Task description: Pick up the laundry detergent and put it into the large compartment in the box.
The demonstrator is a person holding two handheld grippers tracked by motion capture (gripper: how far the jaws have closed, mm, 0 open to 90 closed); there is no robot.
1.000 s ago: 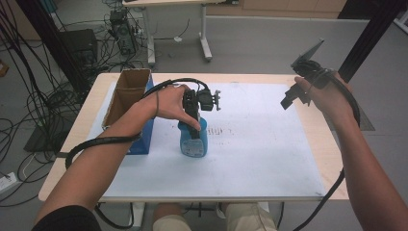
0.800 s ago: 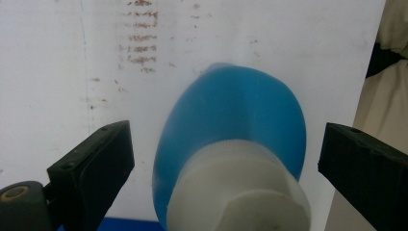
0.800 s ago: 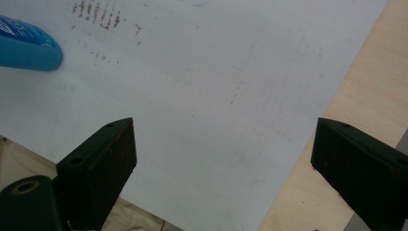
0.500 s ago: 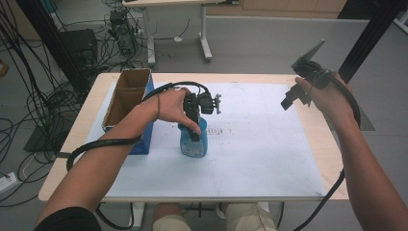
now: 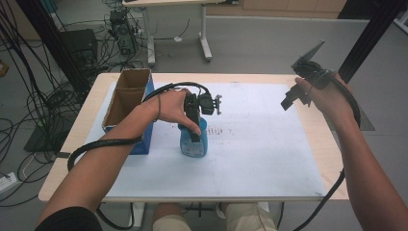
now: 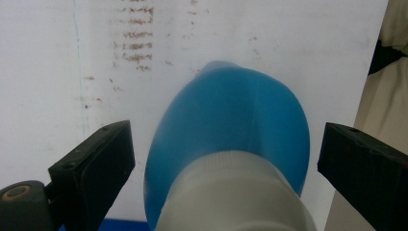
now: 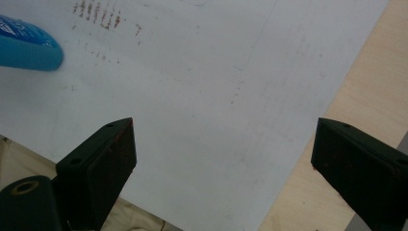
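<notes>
Looking down from the high view, a blue bottle (image 5: 193, 143) lies on the white sheet (image 5: 250, 144) that covers the wooden table (image 5: 317, 134), just right of an open cardboard box (image 5: 126, 98) with a blue side. The left gripper (image 5: 194, 132) is held down over the bottle by the left hand (image 5: 171, 107), while the right gripper (image 5: 290, 100) is lifted well clear of the table near its far right corner, in the right hand (image 5: 332, 98). From the left gripper view, the two black jaws stand wide, one on each side of the bottle's white cap (image 6: 231, 192) and blue body, with a visible gap on both sides, so nothing is clamped. From the right gripper view, its jaws are also spread wide with nothing between them, over bare white sheet and the table's wooden edge, and the bottle's blue end (image 7: 26, 45) shows at the upper left, near some brownish smudges (image 7: 98, 17) on the sheet.
</notes>
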